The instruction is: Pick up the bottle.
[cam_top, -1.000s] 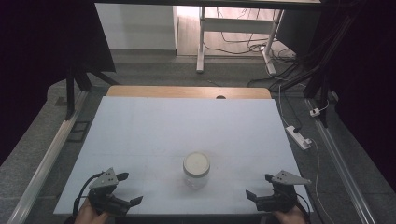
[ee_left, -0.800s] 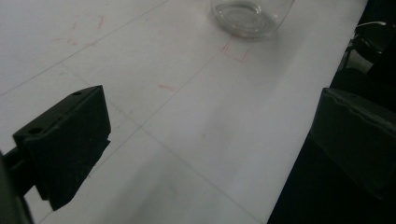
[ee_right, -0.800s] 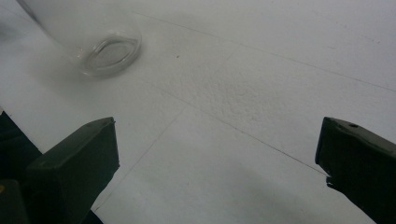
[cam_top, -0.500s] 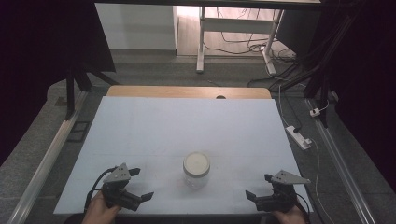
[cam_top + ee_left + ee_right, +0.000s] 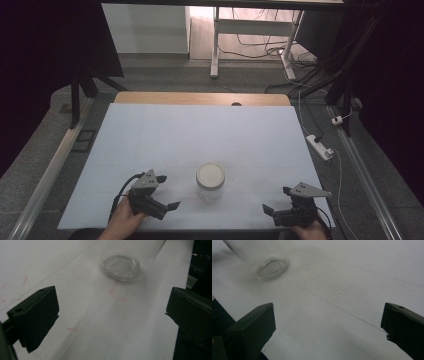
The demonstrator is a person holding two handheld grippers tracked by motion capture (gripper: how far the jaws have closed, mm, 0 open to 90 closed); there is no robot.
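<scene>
Clear glass jar with pale lid, upright near front edge of white table, set between left gripper and right gripper for a two-sided approach; fingers of both spread wide, empty, left one nearer, angled toward jar.

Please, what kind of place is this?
Probably a lab or test workshop: a white-covered table holding one clear lidded jar, black curtains at the sides, loose cables and a power strip on the floor.
</scene>
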